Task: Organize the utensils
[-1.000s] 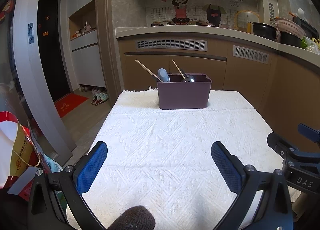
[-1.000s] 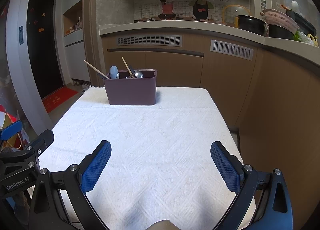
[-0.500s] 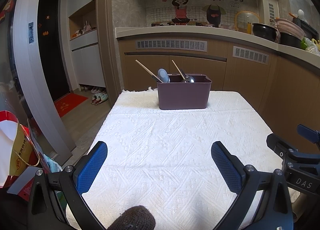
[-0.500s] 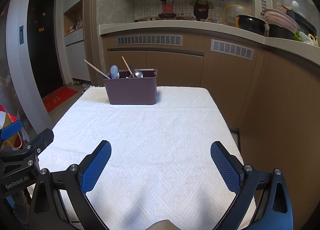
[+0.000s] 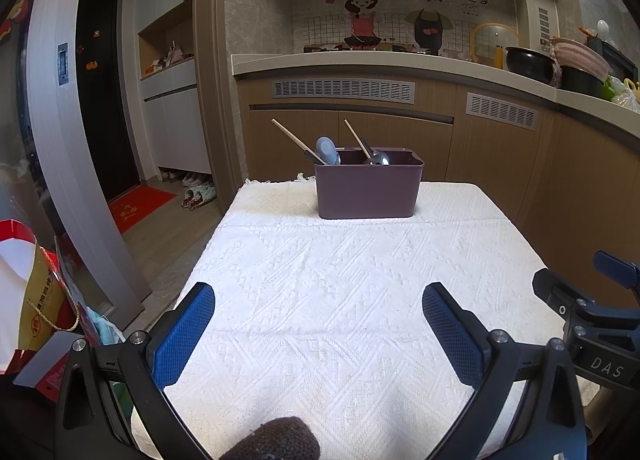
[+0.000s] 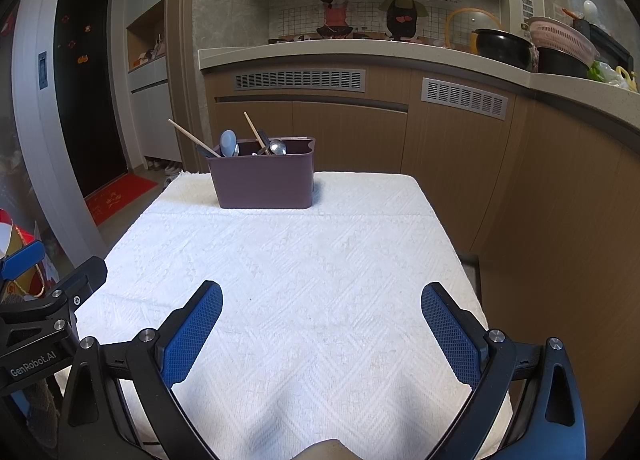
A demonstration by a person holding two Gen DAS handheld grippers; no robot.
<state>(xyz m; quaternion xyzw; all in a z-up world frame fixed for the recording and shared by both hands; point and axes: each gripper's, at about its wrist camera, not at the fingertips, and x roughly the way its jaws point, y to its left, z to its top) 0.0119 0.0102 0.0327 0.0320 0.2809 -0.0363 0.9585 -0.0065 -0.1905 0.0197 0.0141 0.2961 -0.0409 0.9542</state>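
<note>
Hovering low at the near edge of the tabletop (image 5: 320,300), the left gripper (image 5: 318,324) and the right gripper (image 6: 322,324) both have their jaws spread wide with nothing between the blue pads, side by side over the white textured cloth (image 6: 288,268). The cloth between them and the far end carries nothing. At the far end stands the purple utensil holder (image 5: 368,192), upright, with two wooden chopsticks (image 5: 298,142) leaning out to the left, a pale blue spoon (image 5: 327,150) and a metal spoon (image 6: 277,147) inside. These look light and stiff; the metal spoon is probably slick, so its handle suits a grip better than the bowl. The chopsticks are thin and would want a pinch across the shaft above the rim, squarely, or they may roll out
</note>
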